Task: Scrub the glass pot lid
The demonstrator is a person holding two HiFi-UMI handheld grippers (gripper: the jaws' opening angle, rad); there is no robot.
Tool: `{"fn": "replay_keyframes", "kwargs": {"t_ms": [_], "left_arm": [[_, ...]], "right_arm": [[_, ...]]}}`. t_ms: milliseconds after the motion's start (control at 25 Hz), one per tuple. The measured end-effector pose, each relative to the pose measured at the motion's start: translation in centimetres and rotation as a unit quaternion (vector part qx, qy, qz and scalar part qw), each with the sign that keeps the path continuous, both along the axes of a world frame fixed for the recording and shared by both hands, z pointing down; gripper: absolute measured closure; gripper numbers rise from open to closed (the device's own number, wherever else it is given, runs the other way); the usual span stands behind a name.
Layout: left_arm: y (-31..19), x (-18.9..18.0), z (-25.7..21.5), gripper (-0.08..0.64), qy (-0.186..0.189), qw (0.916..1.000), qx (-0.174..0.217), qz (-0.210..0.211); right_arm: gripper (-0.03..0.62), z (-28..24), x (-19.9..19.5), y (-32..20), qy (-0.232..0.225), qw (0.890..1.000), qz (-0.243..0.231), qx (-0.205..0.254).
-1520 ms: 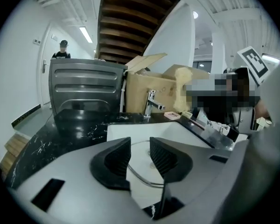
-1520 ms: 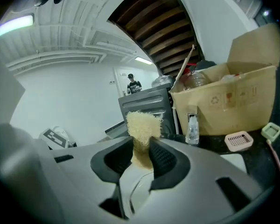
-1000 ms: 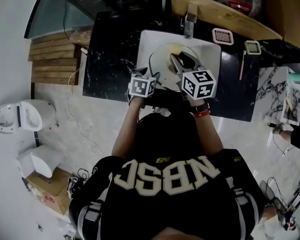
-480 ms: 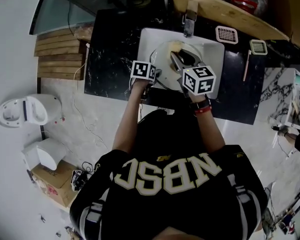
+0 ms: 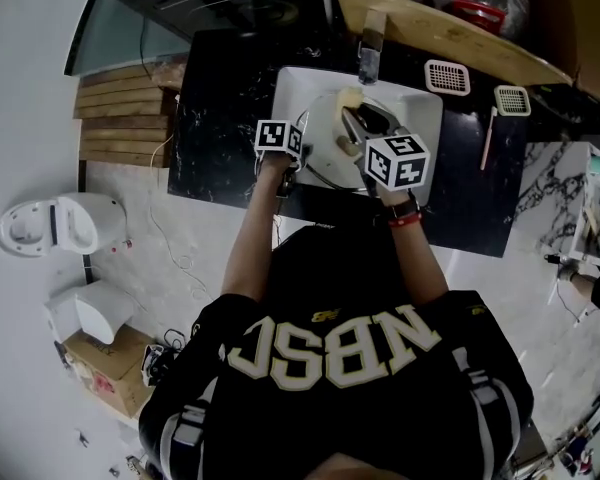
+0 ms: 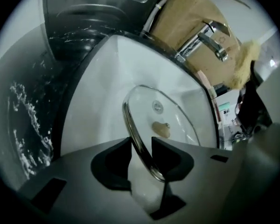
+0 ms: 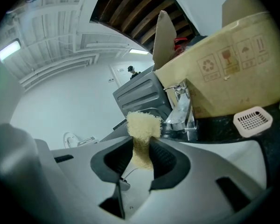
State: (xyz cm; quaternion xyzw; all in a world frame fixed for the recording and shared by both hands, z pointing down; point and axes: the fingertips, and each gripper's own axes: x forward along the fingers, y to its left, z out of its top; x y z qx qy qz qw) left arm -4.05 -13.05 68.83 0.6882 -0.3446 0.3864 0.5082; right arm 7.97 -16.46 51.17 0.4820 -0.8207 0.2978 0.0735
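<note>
The glass pot lid (image 5: 325, 148) with a steel rim stands tilted in the white sink (image 5: 423, 108). In the left gripper view the lid (image 6: 165, 111) rises on edge, its rim running between the jaws of my left gripper (image 6: 142, 143). Those jaws are closing around the rim, with a gap still showing beside it. Seen from the head, my left gripper (image 5: 300, 156) is at the lid's left edge. My right gripper (image 7: 141, 146) is shut on a yellow scrub sponge (image 7: 142, 125), held over the lid's far side (image 5: 350, 98).
A chrome faucet (image 5: 370, 43) stands behind the sink, in front of a cardboard box (image 7: 233, 73). Black marble counter (image 5: 220, 128) surrounds the sink. A white sink strainer (image 5: 445, 75) and a brush (image 5: 505, 103) lie at the right.
My left gripper has moved up and slightly left along the lid's left rim. The right gripper with the sponge stays over the lid.
</note>
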Motion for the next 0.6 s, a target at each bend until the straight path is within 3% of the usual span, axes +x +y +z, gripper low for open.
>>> {"fn": "replay_keyframes", "kwargs": {"t_ms": [240, 400, 600], "left_arm": [[0.2, 0.6, -1.4, 0.446, 0.044, 0.9974, -0.031, -0.048], [-0.2, 0.1, -3.0, 0.472, 0.11, 0.985, -0.05, -0.123], [0.1, -0.6, -3.3, 0.483, 0.133, 0.9714, -0.075, -0.182]], "right_arm": [[0.479, 0.0, 2.0, 0.0, -0.004, 1.0, 0.022, -0.007], [0.479, 0.4, 2.4, -0.2, -0.005, 1.0, 0.025, -0.011], [0.479, 0.6, 3.2, 0.1, 0.0, 1.0, 0.028, -0.014]]}}
